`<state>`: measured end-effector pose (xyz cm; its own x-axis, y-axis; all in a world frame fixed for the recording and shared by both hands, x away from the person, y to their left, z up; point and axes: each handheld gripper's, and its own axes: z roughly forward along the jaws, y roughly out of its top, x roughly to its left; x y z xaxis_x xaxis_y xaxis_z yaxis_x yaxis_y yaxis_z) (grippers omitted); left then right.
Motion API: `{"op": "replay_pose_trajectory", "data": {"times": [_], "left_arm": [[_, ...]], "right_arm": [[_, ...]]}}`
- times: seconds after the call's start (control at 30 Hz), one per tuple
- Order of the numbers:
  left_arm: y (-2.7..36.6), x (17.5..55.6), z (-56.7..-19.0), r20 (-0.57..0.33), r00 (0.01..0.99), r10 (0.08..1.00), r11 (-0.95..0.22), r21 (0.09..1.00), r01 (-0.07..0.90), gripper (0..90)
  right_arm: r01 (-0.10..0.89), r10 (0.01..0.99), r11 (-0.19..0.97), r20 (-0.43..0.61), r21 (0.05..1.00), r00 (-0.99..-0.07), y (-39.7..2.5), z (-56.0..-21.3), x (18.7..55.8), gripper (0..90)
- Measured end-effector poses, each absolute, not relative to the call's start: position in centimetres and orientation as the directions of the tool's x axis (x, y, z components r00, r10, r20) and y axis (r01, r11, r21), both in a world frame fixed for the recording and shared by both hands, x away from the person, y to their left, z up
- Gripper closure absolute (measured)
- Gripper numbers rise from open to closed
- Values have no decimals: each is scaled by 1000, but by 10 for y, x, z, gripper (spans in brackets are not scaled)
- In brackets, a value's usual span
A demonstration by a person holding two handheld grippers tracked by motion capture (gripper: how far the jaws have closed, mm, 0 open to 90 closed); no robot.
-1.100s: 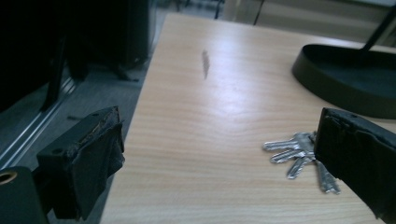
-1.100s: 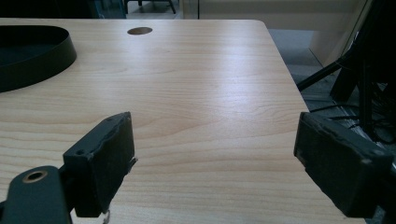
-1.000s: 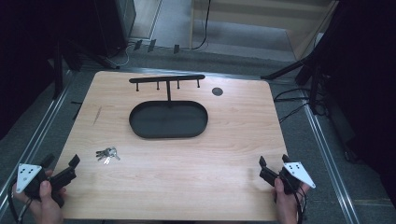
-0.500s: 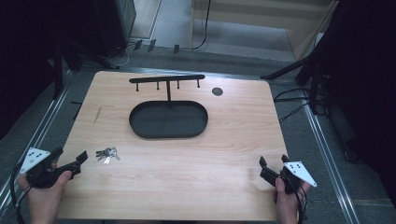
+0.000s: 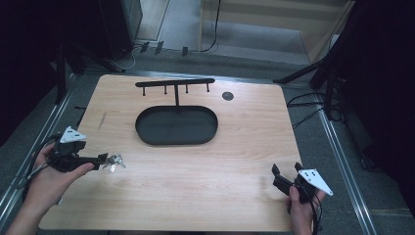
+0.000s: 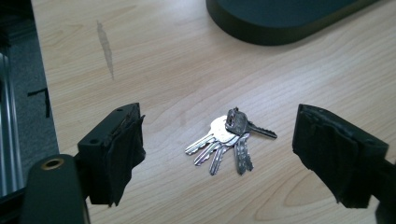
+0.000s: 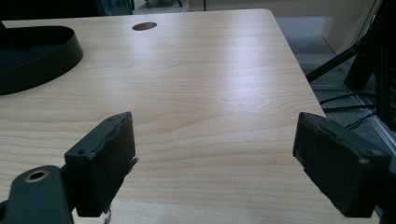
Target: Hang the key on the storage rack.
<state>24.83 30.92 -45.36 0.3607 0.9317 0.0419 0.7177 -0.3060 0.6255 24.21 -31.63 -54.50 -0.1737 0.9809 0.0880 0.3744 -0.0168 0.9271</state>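
Left gripper [image 5: 100, 159] has moved in from the table's near-left corner toward the keys [image 5: 113, 162]; jaws spread wide, tips just beside the bunch. Keys [image 6: 229, 139] lie flat on the wood between the two jaws in the left gripper view, untouched. Right gripper [image 5: 284, 176] unchanged at the near-right edge, jaws spread, nothing between them. Black oval tray [image 5: 147, 134] with its hook rack [image 5: 174, 82] sits mid-table, well apart from the keys. Small round hole [image 5: 227, 96] near the far edge.

I think I am in a lab or work room. My wooden surface [image 5: 195, 161] sits in a metal frame [image 5: 342, 161], with black stands [image 5: 313, 73] and cables [image 5: 303, 100] on grey floor [image 5: 186, 29].
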Motion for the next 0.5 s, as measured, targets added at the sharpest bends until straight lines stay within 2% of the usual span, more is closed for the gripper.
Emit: {"op": "replay_pose_trajectory", "data": {"times": [0.07, 0.2, 0.23, 0.33, 0.47, 0.5], "left_arm": [[307, 261, -454, 37, 390, 920, -347, 538, 768, 214], [304, 270, -459, 47, 410, 911, -382, 473, 794, 245], [301, 276, -464, 35, 425, 905, -399, 419, 816, 244], [298, 283, -470, 38, 439, 898, -421, 368, 829, 243], [295, 292, -485, 69, 493, 867, -493, 255, 832, 251], [294, 295, -491, 77, 520, 851, -523, 210, 826, 276]], "right_arm": [[378, 981, -19, 91, 926, -173, -317, -545, 242, 128], [378, 981, -20, 93, 926, -173, -317, -545, 243, 128], [380, 980, -23, 95, 925, -173, -317, -545, 243, 128], [380, 980, -23, 95, 925, -173, -317, -545, 243, 128], [379, 980, -24, 96, 925, -174, -317, -545, 243, 128], [380, 980, -24, 97, 925, -175, -317, -545, 243, 129]]}}
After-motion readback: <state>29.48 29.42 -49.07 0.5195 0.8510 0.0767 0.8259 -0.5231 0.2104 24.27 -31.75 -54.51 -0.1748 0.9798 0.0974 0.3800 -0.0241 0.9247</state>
